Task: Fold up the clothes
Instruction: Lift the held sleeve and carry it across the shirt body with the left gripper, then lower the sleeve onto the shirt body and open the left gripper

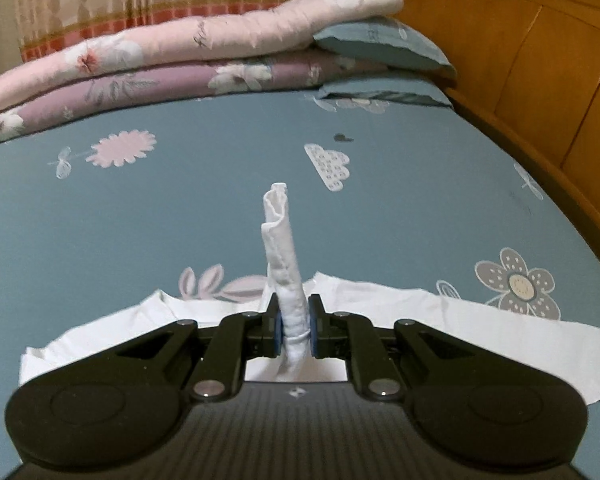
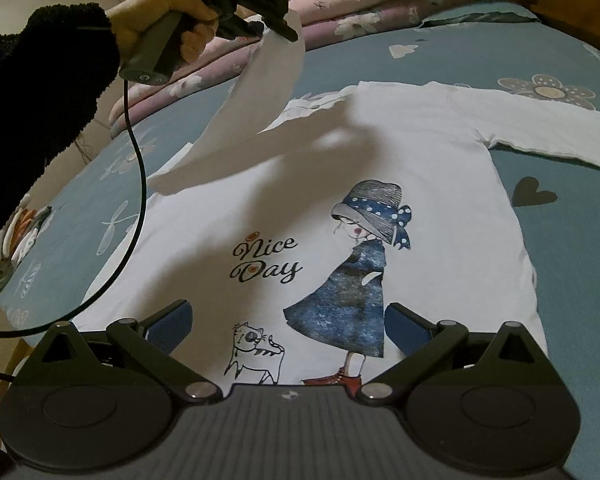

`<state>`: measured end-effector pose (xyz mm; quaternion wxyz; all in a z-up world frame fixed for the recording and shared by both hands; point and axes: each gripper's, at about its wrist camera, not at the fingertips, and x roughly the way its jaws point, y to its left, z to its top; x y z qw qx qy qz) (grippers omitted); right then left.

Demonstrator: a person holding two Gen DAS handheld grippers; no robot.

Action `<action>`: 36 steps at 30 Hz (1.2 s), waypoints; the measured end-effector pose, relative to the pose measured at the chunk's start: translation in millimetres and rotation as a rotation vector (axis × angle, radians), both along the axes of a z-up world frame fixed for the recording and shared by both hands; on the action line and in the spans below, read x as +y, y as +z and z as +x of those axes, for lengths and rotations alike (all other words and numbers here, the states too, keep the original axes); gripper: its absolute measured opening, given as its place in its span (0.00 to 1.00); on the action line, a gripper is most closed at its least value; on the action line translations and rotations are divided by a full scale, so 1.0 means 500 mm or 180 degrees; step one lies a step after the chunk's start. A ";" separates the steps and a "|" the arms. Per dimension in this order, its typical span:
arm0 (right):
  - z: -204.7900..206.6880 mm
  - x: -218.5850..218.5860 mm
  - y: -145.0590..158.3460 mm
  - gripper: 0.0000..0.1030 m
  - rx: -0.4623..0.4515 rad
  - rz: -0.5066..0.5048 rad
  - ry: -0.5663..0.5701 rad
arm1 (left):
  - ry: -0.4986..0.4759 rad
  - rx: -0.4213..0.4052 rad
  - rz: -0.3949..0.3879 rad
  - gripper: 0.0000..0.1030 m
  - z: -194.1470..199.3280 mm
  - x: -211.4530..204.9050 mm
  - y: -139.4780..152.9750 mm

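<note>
Teal bedsheet (image 1: 220, 208) with flower prints takes up most of both views, and there's loads of bare sheet ahead of the left gripper (image 1: 295, 332). The far edge is blocked by stacked quilts (image 1: 172, 60) and pillows (image 1: 380, 46), and a wooden headboard (image 1: 540, 80) closes off the right side.

The shirt (image 2: 340, 208) lies flat on the sheet, print side up: white, long-sleeved, with "Nice Day", a girl in a blue dress and a small cat. Its right-hand sleeve (image 2: 540, 128) is spread out flat toward the sheet's edge. The other sleeve (image 2: 260, 80) is lifted off the bed, bunched into a roll and clamped tight in the left gripper, which a hand (image 2: 160, 20) in a dark fuzzy cuff holds up.

Right gripper (image 2: 286, 328) hangs over the shirt's hem, jaws spread wide, nothing in them.
</note>
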<state>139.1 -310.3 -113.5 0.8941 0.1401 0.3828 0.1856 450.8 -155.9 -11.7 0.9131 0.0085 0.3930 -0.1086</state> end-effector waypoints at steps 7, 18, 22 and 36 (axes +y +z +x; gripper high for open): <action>0.002 -0.003 -0.004 1.00 0.0022 -0.0021 -0.0029 | -0.0133 0.0065 0.0063 0.10 0.003 -0.043 -0.027; 0.005 -0.016 -0.013 1.00 0.0073 -0.0039 -0.0113 | -0.0284 0.0200 0.0122 0.13 0.007 -0.084 -0.062; 0.006 -0.019 -0.016 1.00 0.0086 -0.0040 -0.0132 | -0.0348 0.0223 0.0157 0.18 0.002 -0.091 -0.064; 0.009 -0.012 -0.018 1.00 0.0136 -0.0084 -0.0144 | -0.0601 0.0081 0.0235 0.46 -0.038 -0.065 -0.004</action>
